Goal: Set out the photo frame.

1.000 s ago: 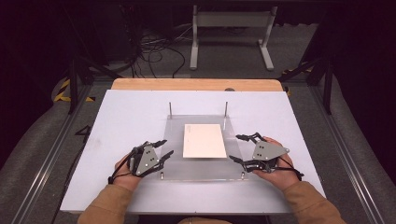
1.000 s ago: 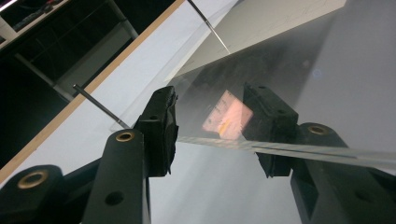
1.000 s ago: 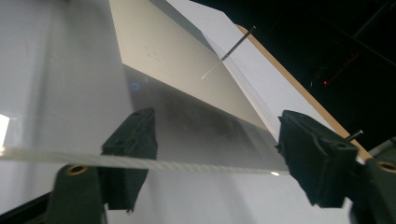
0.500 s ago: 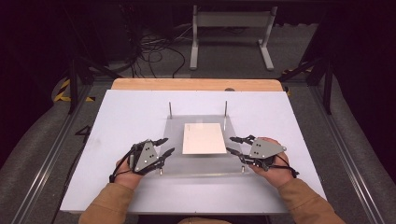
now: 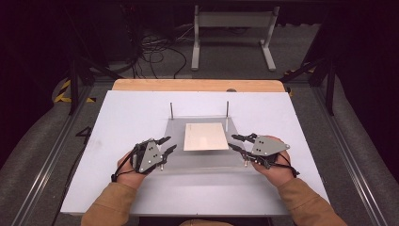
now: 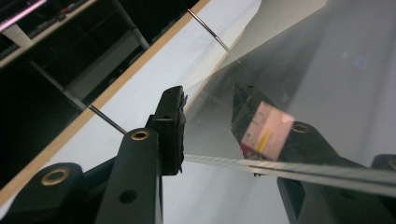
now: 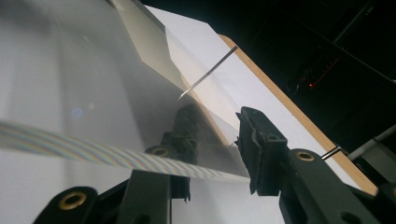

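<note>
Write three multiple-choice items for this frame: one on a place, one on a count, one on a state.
1. The cream card lies:
A on the wooden strip
B at the middle of the clear plate
C on the floor

2. Thin upright rods at the plate's far edge:
A one
B two
C five

3. The card is:
A lying flat
B rolled up
C standing on edge

Key:
1 B, the high view shows it inside the plate's outline.
2 B, one rod stands at each far corner.
3 A, its whole face shows from above.
</note>
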Action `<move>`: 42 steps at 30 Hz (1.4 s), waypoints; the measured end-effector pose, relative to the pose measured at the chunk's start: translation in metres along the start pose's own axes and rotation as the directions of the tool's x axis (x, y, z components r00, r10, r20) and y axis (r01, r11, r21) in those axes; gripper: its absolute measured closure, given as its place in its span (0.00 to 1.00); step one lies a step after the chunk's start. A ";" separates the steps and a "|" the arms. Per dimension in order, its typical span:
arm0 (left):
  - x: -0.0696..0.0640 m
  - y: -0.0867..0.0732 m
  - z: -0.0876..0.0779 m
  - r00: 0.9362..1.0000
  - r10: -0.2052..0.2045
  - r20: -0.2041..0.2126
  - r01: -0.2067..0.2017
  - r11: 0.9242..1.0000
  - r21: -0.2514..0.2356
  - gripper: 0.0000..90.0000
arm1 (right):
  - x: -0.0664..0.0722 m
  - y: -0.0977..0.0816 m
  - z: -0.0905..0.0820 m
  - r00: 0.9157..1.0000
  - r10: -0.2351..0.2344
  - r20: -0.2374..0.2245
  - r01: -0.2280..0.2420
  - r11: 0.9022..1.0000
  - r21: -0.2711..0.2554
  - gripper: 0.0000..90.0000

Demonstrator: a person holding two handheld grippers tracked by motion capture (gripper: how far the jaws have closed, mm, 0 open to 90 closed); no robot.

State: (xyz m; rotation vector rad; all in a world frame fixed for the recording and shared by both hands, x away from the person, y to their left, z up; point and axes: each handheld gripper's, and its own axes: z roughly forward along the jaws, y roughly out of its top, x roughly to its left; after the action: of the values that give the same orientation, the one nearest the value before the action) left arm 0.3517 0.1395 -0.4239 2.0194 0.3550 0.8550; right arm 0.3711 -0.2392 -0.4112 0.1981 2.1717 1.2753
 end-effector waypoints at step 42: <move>0.041 0.082 -0.036 0.985 -0.066 0.161 0.072 0.997 -0.037 0.70 | -0.026 0.078 -0.054 1.000 -0.019 0.002 0.018 0.998 0.054 0.78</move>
State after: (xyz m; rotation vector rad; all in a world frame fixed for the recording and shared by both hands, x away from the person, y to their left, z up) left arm 0.3509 0.1377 -0.3252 2.0091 0.3117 0.6479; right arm 0.3481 -0.2495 -0.3159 0.2005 2.2022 1.2071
